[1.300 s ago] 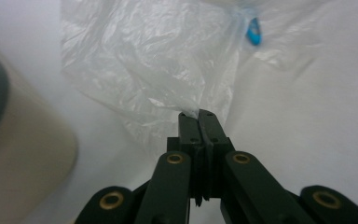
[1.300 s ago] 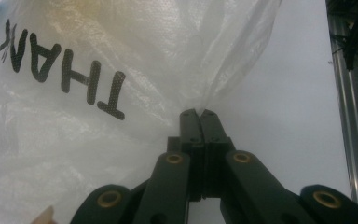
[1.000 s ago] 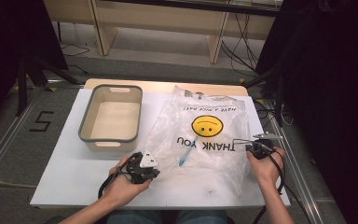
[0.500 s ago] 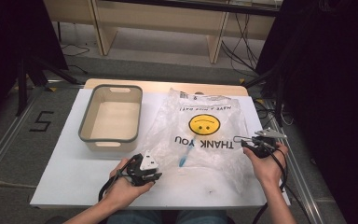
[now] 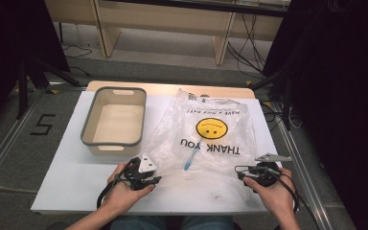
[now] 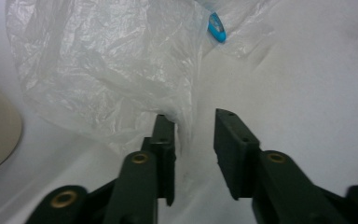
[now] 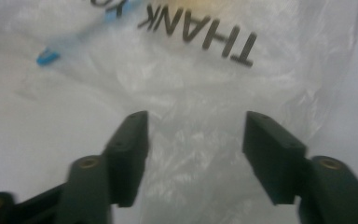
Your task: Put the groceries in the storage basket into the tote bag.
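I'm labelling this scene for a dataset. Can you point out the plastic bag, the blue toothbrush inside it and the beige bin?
plastic bag (image 5: 215,143), high view, on the printed middle.
blue toothbrush (image 5: 190,157), high view, on its handle.
beige bin (image 5: 87,130), high view, on its left rim.

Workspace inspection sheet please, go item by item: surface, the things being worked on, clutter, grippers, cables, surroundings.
Surface: white table top, flat, with a wooden edge at the far side.
Job's things: clear plastic bag printed THANK YOU with a yellow smiley, lying flat; a blue-tipped pen-like item lies at the bag, whether inside or under it cannot be told.
Clutter: empty beige bin with a grey rim, left of the bag.
Grippers: left gripper open, its jaws have just been closing a little, bag edge between them, pads not pressing; right gripper open over the bag's near right corner, also closing slightly.
Cables: black cable trails from the left gripper.
Surroundings: grey floor marked with a 5, wooden shelving behind.
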